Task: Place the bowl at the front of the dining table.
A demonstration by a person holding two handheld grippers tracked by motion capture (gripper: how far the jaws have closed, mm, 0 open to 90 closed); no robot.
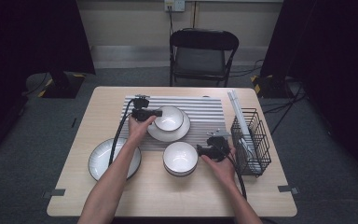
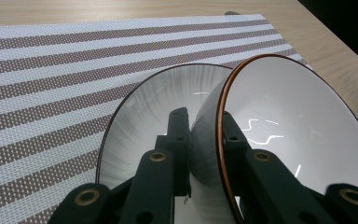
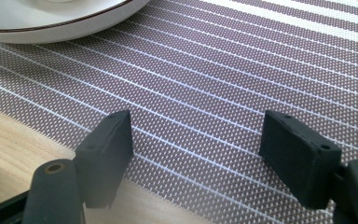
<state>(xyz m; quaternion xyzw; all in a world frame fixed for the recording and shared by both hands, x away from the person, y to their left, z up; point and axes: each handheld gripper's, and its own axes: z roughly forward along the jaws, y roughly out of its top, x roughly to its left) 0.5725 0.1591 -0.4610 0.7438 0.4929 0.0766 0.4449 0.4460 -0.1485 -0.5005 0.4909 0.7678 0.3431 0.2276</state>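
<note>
A white bowl [image 1: 169,117] with a dark rim rests on or just above a white plate [image 1: 181,132] on the striped placemat [image 1: 205,108]. My left gripper [image 1: 156,113] reaches in from the left and is shut on the bowl's near wall. In the left gripper view, one jaw is inside the bowl [image 2: 289,121] and one outside, with the plate [image 2: 140,121] behind my left gripper [image 2: 204,122]. My right gripper [image 1: 204,150] hovers open beside a stack of white bowls [image 1: 180,157]. My right gripper [image 3: 198,149] has nothing between its jaws, over the placemat's edge [image 3: 205,84].
A second plate [image 1: 100,163] lies on the bare wood at the front left. A black wire basket [image 1: 254,149] holding a long white piece [image 1: 237,108] stands at the table's right edge. A black folding chair [image 1: 201,56] is behind the table. A plate rim [image 3: 74,25] sits ahead of the right gripper.
</note>
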